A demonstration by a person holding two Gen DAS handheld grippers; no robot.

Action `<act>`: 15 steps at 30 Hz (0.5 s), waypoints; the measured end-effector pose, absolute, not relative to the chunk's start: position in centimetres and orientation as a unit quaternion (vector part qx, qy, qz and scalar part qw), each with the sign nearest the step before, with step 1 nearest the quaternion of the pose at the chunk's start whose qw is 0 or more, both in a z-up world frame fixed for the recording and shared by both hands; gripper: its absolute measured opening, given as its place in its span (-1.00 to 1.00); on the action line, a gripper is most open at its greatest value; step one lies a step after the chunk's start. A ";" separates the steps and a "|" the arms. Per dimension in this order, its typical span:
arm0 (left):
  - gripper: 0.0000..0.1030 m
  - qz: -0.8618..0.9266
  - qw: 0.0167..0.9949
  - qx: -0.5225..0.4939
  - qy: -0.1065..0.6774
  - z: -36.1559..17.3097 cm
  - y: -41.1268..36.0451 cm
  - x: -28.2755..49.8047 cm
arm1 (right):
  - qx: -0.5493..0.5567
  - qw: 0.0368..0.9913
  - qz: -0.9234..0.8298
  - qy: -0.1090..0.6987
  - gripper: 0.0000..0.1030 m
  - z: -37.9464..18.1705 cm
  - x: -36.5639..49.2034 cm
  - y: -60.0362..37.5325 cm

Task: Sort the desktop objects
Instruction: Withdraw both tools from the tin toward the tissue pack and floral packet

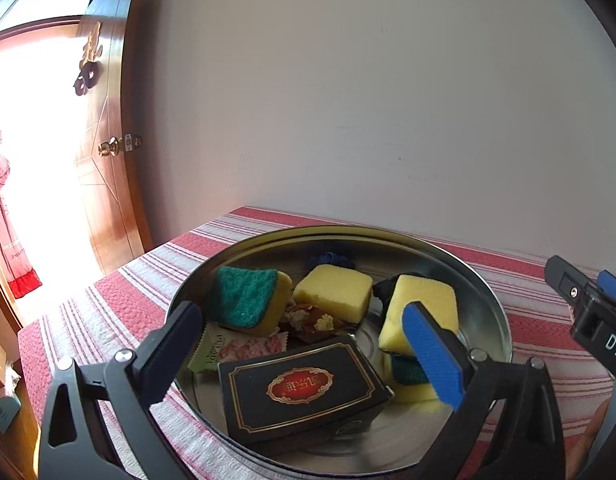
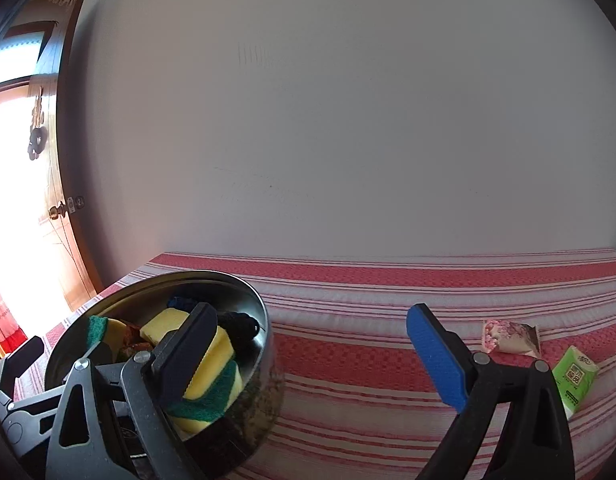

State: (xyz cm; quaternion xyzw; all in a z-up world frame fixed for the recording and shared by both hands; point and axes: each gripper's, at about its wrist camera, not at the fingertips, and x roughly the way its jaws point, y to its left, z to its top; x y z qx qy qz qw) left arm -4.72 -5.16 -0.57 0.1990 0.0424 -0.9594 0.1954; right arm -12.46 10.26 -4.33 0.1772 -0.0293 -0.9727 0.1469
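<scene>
A round metal tin (image 1: 447, 256) on the striped table (image 2: 367, 280) holds four sponges (image 1: 335, 292), a black box (image 1: 304, 392) and two sachets (image 1: 236, 348). Both the left tongs (image 1: 308, 348) and right tongs (image 2: 308, 356) gape empty. One sachet (image 2: 511, 336) and one green tissue pack (image 2: 575, 376) lie outside.

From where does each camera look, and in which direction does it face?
Left wrist: on the left hand-held gripper, looking down into the metal bowl at sponges and a black box; its open fingers show.
Right wrist: on the right hand-held gripper, facing the striped tablecloth and wall; its open fingers show.
Shared: the bowl, tablecloth, and door.
</scene>
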 end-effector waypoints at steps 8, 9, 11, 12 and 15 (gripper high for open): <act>0.98 -0.970 0.145 0.197 0.003 -0.5 -0.6 -4.8 | 0.198 0.082 -0.977 0.009 0.90 -5.5 -12.6 16.8; 0.98 -0.971 0.138 0.196 -0.006 -0.4 0.1 -4.8 | 0.197 0.075 -0.977 0.015 0.90 -5.6 -12.5 17.8; 0.98 -0.973 0.124 0.193 -0.021 -0.3 1.5 -4.7 | 0.201 0.063 -0.977 0.021 0.90 -5.7 -12.4 19.5; 0.98 -0.974 0.115 0.193 -0.026 -0.3 2.2 -4.7 | 0.202 0.059 -0.977 0.022 0.90 -5.8 -12.4 20.5; 0.98 -0.975 0.085 0.202 -0.032 -0.3 3.9 -5.1 | 0.209 0.045 -0.976 0.030 0.90 -5.9 -12.5 23.0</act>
